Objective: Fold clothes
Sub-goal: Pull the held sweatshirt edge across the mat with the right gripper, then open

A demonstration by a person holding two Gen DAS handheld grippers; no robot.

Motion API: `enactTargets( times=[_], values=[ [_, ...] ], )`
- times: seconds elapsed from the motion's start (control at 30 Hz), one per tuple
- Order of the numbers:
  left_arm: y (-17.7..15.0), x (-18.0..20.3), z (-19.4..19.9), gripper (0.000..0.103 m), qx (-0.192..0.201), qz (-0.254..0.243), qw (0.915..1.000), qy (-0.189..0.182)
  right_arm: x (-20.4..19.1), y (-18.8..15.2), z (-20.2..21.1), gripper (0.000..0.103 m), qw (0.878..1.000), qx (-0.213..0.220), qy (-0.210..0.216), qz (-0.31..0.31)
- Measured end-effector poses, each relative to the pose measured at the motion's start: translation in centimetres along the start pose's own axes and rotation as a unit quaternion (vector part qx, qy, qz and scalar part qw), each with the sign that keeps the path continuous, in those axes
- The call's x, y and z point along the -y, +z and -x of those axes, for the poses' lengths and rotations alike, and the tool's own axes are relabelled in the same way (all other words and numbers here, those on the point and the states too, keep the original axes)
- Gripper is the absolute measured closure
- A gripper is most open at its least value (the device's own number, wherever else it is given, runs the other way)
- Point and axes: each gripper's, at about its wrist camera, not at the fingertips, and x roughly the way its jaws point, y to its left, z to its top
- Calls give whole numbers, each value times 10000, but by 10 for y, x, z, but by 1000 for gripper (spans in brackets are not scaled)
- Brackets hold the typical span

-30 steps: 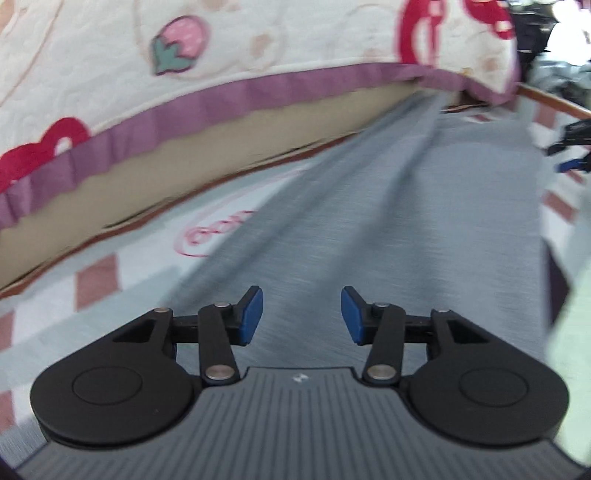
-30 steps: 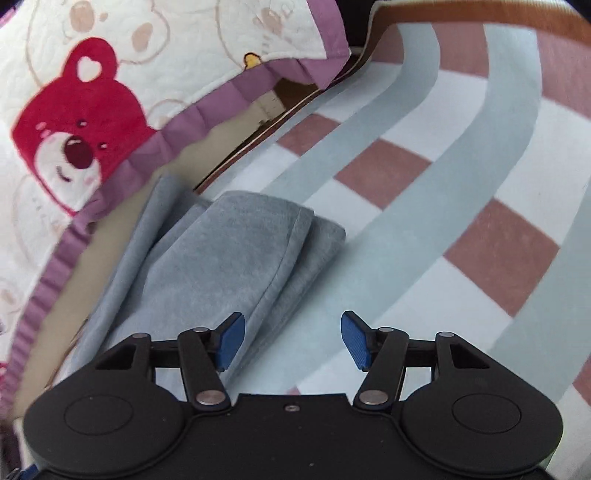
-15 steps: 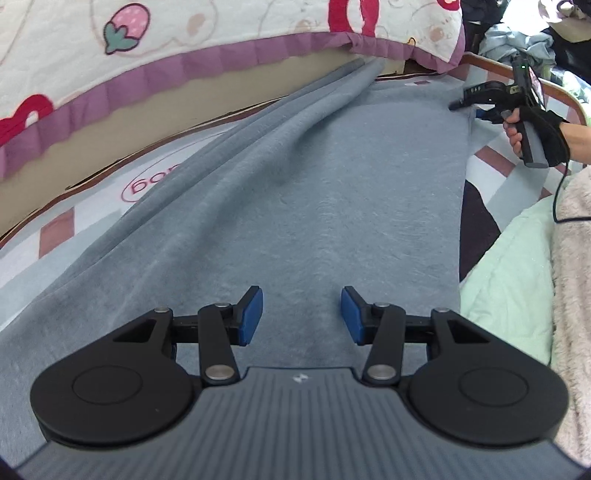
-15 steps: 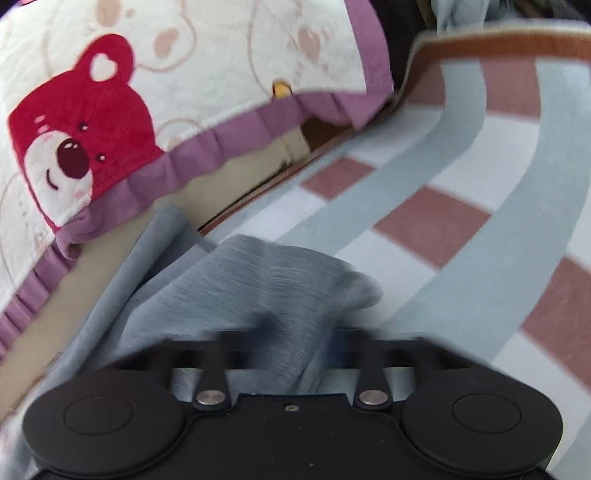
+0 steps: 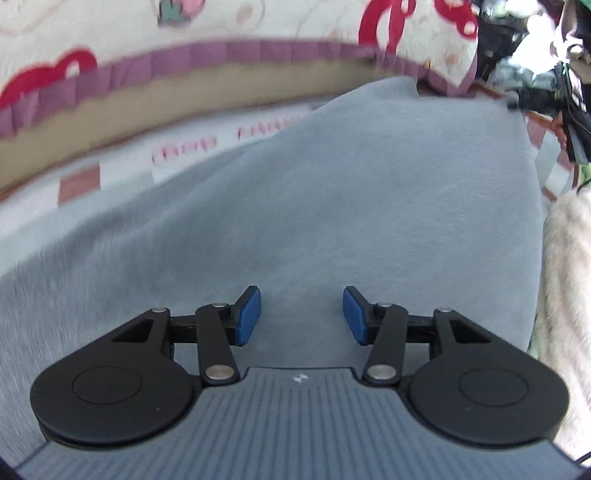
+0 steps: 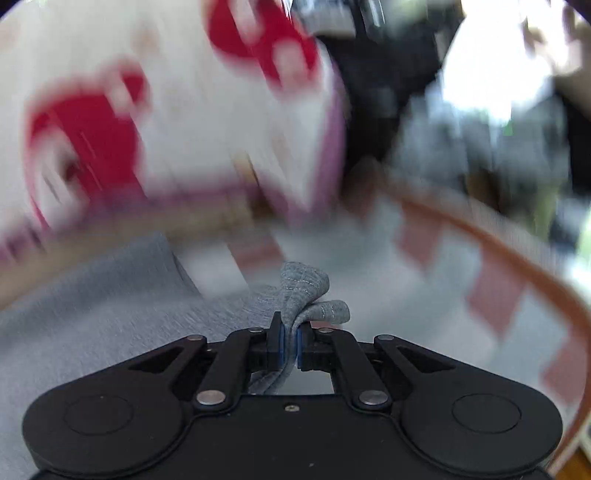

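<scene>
A gray garment [image 5: 332,192] lies spread across a striped bedsheet [image 5: 79,182], just below a bear-print quilt [image 5: 258,29]. The right gripper [image 6: 290,341] pinches a bunched corner of the garment [image 6: 306,291] between closed pads. The left gripper [image 5: 301,314] hovers over the cloth, pads [image 5: 248,314] wide apart, holding nothing.

A striped mat [image 5: 74,173] — pale blue, white and brown — is spread underneath; a bear-print quilt [image 5: 258,22] is seen at 12 o'clock, bright daylight [image 6: 491,70] at 1 o'clock.
</scene>
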Motion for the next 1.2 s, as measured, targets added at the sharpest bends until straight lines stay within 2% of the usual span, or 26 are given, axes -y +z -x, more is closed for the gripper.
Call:
enactTargets(
  times=[0.03, 0.07, 0.37, 0.5, 0.7, 0.83, 0.97, 1.0, 1.03, 1.1, 1.2],
  values=[
    [-3, -2, -3, 54, -119, -6, 9999, 22, 8, -12, -14, 98, 9996, -258, -86, -73],
    [-5, -4, -4, 54, -200, -5, 9998, 49, 10, -16, -17, 98, 9993, -343, -141, -68],
    [-11, -22, 5, 54, -213, 381, 9987, 275, -8, 0, 31, 98, 9972, 254, -391, 580],
    [-7, -28, -5, 54, -219, 513, 9979, 333, -4, 0, 34, 97, 9977, 233, -504, 395],
    [17, -33, -2, 54, -89, 514, 9972, 538, 5, 0, 35, 87, 9976, 145, -674, 24],
    [41, -37, 2, 52, 111, 345, 9975, 608, 11, 0, 36, 64, 9966, 87, -787, -223],
    [70, -30, -16, 47, 290, -43, 9983, 501, 16, 0, 37, 60, 9948, 28, -899, -470],
    [76, -27, -24, 46, 308, -116, 9985, 427, 9, 4, 36, 54, 9971, -17, -611, -458],
    [83, -24, -31, 46, 327, -189, 9987, 354, -6, 12, 35, 43, 9992, -90, -46, -382],
    [98, -13, -52, 45, 269, -454, 9978, 404, -41, 20, 27, 41, 9941, -401, 1003, -128],
    [113, -7, -79, 45, 14, -600, 9968, 522, -110, 17, 12, 41, 9709, -841, 2144, 649]
  ],
)
